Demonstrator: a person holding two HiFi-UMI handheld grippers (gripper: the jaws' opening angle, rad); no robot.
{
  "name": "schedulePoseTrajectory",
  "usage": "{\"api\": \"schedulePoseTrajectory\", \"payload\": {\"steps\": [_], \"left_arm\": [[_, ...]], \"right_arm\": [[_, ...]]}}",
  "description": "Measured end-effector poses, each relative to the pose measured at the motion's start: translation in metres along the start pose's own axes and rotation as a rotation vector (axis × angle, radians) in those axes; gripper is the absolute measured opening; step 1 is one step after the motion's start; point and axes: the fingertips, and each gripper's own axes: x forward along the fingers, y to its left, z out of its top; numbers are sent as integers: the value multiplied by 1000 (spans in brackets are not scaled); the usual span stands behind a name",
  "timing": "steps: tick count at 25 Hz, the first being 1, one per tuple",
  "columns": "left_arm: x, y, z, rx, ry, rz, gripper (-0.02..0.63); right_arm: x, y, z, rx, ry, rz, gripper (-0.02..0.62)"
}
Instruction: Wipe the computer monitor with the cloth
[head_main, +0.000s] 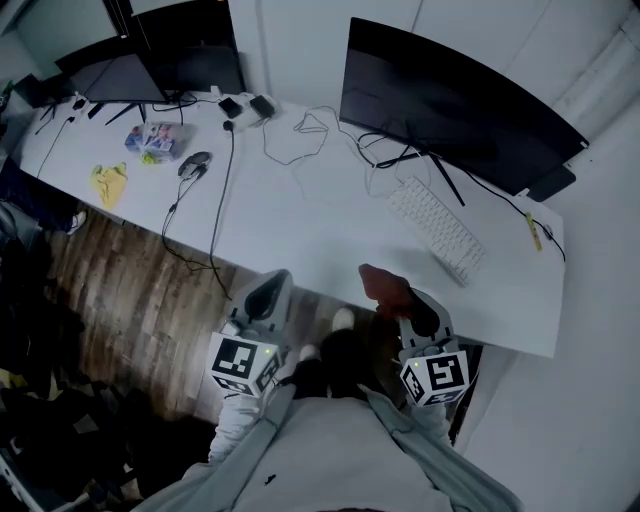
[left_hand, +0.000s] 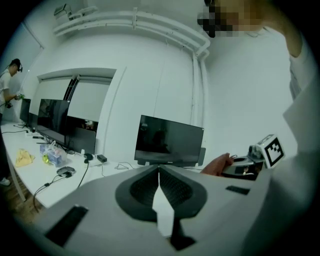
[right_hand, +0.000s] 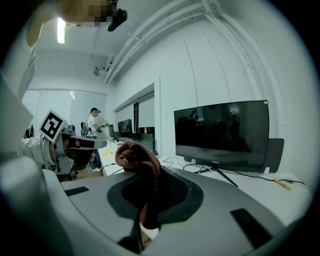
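where the cloth (right_hand: 134, 159) sits: bunched, reddish-brown, pinched in the right gripper (right_hand: 150, 182) jaws, over the desk (head_main: 300, 220) front edge
left gripper (left_hand: 159, 172): jaws pressed together, empty
monitor (head_main: 450, 100): upright at desk's back, well apart from cloth

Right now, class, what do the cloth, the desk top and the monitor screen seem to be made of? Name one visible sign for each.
Cloth: soft reddish-brown fabric, perhaps terry; it bunches in limp folds.
Desk top: smooth white matt board, likely laminate; flat, no grain shows.
Monitor screen: dark glass or plastic, fairly glossy; faint room reflections show in it.
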Motion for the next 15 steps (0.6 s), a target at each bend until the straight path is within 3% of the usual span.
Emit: {"api": "schedulePoseTrajectory", "payload": {"steps": [6,15], "left_arm": [[51,14,9,8,0,-5,21],[151,38,61,47,-56,3,21]], "right_arm": [[39,-38,7,9,-9,-13,35],[117,-114,56,-13,-75,-10,37]]}}
